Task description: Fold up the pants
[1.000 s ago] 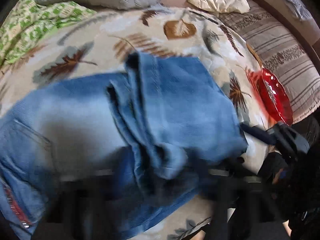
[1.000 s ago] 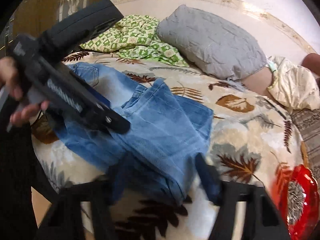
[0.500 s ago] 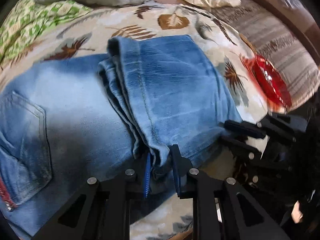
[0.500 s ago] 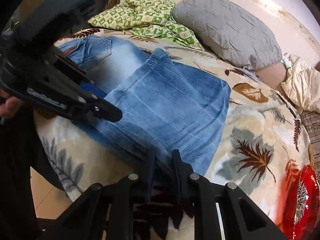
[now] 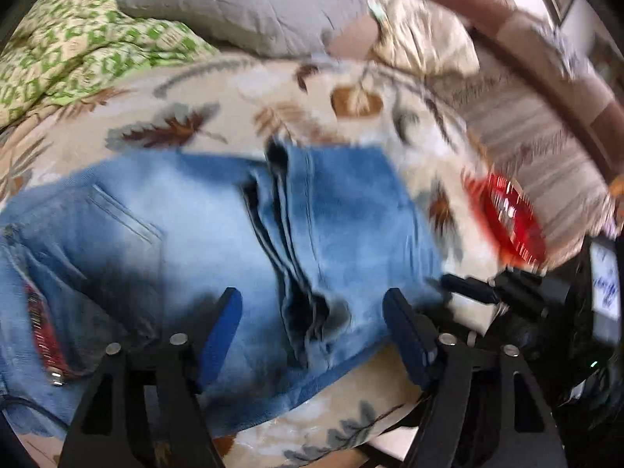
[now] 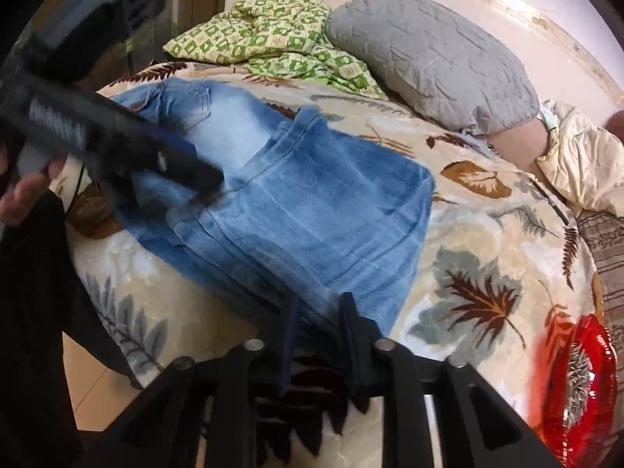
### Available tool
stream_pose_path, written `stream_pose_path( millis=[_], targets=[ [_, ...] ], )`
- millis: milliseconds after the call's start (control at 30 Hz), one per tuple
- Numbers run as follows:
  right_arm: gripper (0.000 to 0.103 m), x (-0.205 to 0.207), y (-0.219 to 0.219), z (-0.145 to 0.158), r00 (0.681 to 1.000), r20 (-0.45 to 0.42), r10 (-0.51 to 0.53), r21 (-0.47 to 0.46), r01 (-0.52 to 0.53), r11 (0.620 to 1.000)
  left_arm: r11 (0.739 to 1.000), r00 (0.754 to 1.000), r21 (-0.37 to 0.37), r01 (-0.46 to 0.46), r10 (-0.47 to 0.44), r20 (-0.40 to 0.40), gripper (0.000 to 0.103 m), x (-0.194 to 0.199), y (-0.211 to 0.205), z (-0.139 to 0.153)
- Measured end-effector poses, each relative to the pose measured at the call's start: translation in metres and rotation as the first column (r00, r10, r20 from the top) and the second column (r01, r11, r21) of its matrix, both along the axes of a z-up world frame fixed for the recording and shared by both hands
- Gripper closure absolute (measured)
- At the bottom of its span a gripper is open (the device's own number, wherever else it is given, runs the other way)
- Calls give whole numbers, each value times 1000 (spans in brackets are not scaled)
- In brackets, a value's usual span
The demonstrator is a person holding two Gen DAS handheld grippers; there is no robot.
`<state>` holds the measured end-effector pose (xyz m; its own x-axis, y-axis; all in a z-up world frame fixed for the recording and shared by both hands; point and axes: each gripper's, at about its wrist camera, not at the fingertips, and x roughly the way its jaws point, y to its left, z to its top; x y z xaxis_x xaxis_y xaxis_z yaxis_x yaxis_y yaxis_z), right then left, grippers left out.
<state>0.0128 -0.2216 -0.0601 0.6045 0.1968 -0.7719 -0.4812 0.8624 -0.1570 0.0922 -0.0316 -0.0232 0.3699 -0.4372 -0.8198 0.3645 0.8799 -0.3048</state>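
Bed w/ leaf-print blanket (image 6: 479, 273), grey pillow (image 6: 429, 54) and green-check quilt (image 6: 273, 27) at its far end; red dish (image 6: 581, 386) at the blanket's right edge. Blue jeans (image 6: 304, 210) lie flat on the blanket, near side, well apart from the pillow; leg section folded back over the seat, stacked hems in a ridge across the middle (image 5: 288, 234). Left gripper (image 5: 312, 331): jaws have just been opening, now wide apart, straddling the ridge w/o pressing it, i.e. released. Right gripper (image 6: 318, 335): jaws have also just been opening, part-way; near corner of the fold lies between them, pads apparently not clamping. Handling (est.): denim soft but fairly heavy, non-slip, not fragile; holds a crease, drags on the fleecy blanket. Best hold for the next fold: both near corners of the stacked edge, all layers pinched together, lifted clear rather than slid.
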Motion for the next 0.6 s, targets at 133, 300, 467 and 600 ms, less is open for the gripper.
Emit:
stream_pose_path(
  millis=[133,300,467,600],
  targets=[
    [24,-1,-21,25,998,36,-51,109,47,993,998,997,37,-47,44,65,23,20,-1,20],
    [24,40,-51,38,985,-24,-171,206,172,963,986,995,143,-81,72,66,23,62,-25,15],
    [25,113,-78,15,933,-251,-259,372,341,863,970,996,226,-89,83,39,23,92,-48,-9],
    [27,150,-79,-1,908,-316,-275,402,391,828,967,996,243,-71,81,-32,32,97,-45,-36]
  ],
)
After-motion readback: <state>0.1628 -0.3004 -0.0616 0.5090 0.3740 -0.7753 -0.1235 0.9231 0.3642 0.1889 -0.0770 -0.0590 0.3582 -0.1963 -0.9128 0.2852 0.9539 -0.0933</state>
